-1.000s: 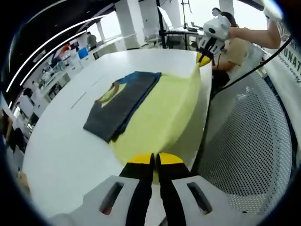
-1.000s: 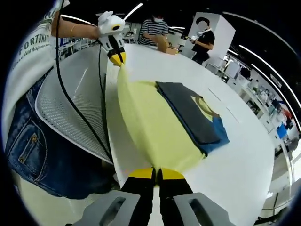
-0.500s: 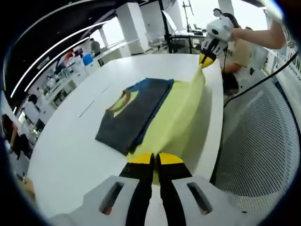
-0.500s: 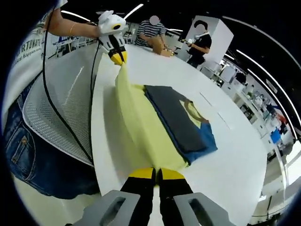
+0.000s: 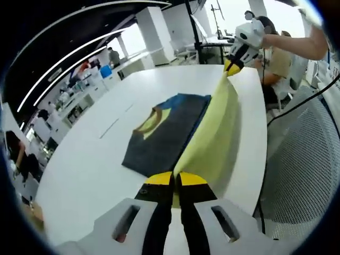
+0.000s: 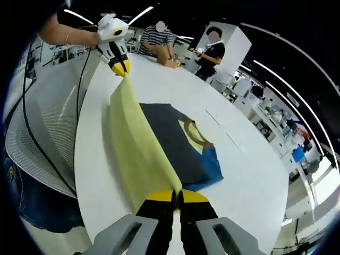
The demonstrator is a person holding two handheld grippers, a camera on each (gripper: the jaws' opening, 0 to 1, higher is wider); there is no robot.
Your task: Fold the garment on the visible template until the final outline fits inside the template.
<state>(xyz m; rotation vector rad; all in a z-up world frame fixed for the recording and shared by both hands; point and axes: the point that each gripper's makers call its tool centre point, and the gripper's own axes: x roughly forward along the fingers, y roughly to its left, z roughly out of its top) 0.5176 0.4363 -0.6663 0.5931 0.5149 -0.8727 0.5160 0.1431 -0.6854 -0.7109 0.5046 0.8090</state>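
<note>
In the left gripper view, our left gripper (image 5: pixel 173 179) is clamped on one corner of the garment's (image 5: pixel 159 141) yellow panel (image 5: pixel 210 141), and the right gripper (image 5: pixel 232 67) pinches the other, holding that limp, light cloth taut and lifted along the near edge of the white table (image 5: pixel 85 159). In the right gripper view, our right gripper (image 6: pixel 173 196) bites the panel's corner while the dark folded part lies flat mid-table, its long axis running parallel to the lifted edge, neckline toward the far side. We judge the corners the right hold.

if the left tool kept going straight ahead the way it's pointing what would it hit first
Probably the lifted yellow garment panel it is shut on, then likely the other tool holding the far end; depth is unclear.
</note>
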